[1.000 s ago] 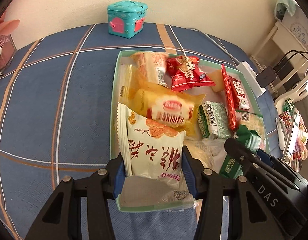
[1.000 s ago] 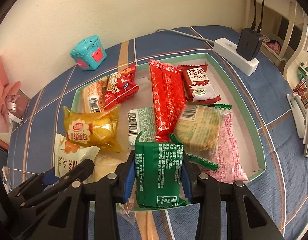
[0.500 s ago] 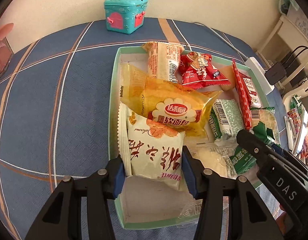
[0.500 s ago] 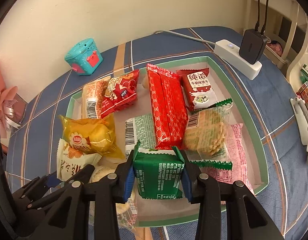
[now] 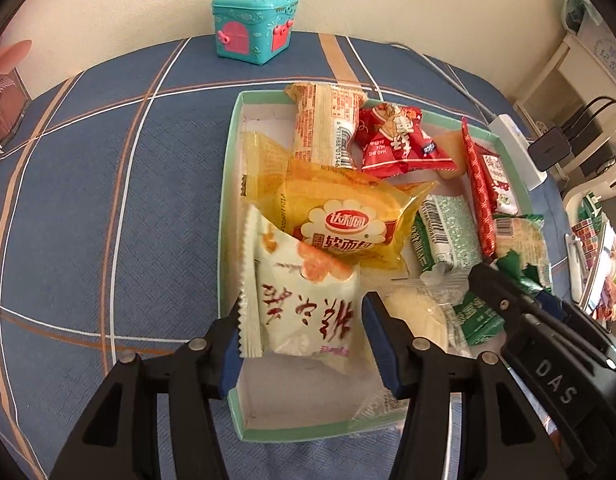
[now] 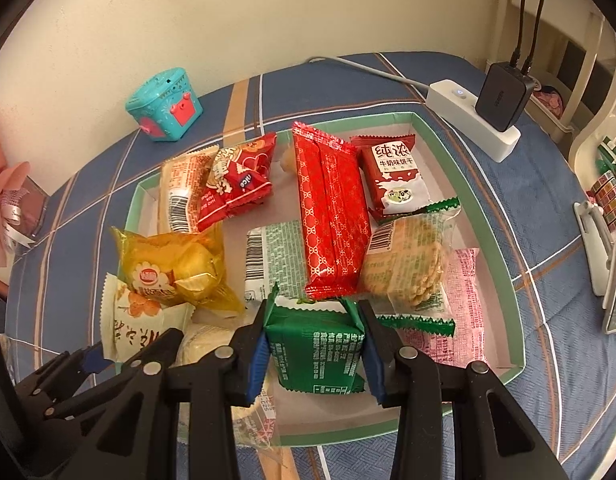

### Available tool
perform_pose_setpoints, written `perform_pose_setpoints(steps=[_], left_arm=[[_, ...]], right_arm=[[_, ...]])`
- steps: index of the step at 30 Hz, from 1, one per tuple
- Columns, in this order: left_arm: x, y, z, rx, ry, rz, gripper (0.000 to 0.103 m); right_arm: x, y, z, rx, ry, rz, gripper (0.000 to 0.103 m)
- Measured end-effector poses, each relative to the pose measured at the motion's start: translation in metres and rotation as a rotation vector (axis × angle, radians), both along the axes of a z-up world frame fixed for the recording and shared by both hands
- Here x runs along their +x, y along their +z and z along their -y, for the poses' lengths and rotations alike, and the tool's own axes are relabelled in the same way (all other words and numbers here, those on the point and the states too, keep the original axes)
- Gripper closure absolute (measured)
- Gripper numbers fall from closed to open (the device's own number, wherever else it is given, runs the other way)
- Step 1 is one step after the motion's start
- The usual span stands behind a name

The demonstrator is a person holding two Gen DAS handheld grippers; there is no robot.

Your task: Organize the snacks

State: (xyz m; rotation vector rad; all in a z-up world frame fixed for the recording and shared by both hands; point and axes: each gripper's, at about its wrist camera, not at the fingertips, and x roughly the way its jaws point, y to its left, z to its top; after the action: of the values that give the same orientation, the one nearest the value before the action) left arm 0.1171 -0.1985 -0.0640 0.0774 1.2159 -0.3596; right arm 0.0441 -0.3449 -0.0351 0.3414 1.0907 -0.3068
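**Two snack packets between the claws over a shallow tray**

A blue tablecloth (image 5: 108,200) with orange and white checks runs up to a cream wall, and a shallow white cardboard tray with a mint-green rim (image 6: 504,264) fills the middle of both views. A small teal plastic toy house with pink doors (image 5: 254,24) stands near the wall at the top of the left wrist view; a white power strip (image 6: 472,120) with a black charger lies at the upper right of the right wrist view.

The left gripper (image 5: 304,332), at the bottom centre of its view, has a cream packet with red Chinese characters (image 5: 304,304) between its blue pads. Its jaws are opening: the left pad touches the packet's serrated edge, while a slim gap shows at the right pad. The packet stands over the tray's near left corner, leaning on a yellow soft-bread packet (image 5: 340,220).

The right gripper (image 6: 314,350), bottom centre of its view, is likewise opening, yet both pads sit against the sides of a dark green foil packet (image 6: 316,356), upright over the tray's near edge. Behind it lie a long red patterned wrapper (image 6: 332,216), a pale green printed bar (image 6: 274,256) and a clear pack of round crackers (image 6: 404,268)
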Motion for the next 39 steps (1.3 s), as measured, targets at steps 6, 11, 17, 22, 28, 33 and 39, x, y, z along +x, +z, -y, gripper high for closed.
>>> perform_pose_setpoints(steps=[6, 11, 17, 22, 28, 33, 39], left_arm=[[-0.003, 0.014, -0.001, -0.017, 0.006, -0.011, 0.047], [-0.005, 0.030, -0.006, -0.013, 0.028, -0.018, 0.047], [-0.006, 0.047, -0.027, -0.048, 0.077, 0.012, 0.046], [0.000, 0.053, -0.052, -0.020, 0.147, 0.056, 0.040], [0.007, 0.046, -0.079, 0.069, 0.213, 0.082, 0.027], [0.011, 0.038, -0.094, 0.109, 0.222, 0.102, 0.014], [0.016, 0.028, -0.109, 0.097, 0.272, 0.073, 0.008]], right_arm=[[-0.003, 0.008, 0.001, 0.004, -0.001, 0.007, 0.049], [-0.006, 0.023, -0.001, -0.011, 0.006, 0.033, 0.043], [-0.011, 0.042, -0.005, -0.032, 0.014, 0.080, 0.038], [-0.012, 0.047, -0.011, -0.042, 0.029, 0.092, 0.037], [-0.009, 0.039, -0.016, -0.013, 0.045, 0.090, 0.023], [-0.007, 0.033, -0.021, -0.009, 0.063, 0.096, 0.001], [-0.005, 0.031, -0.023, -0.012, 0.068, 0.098, 0.000]])
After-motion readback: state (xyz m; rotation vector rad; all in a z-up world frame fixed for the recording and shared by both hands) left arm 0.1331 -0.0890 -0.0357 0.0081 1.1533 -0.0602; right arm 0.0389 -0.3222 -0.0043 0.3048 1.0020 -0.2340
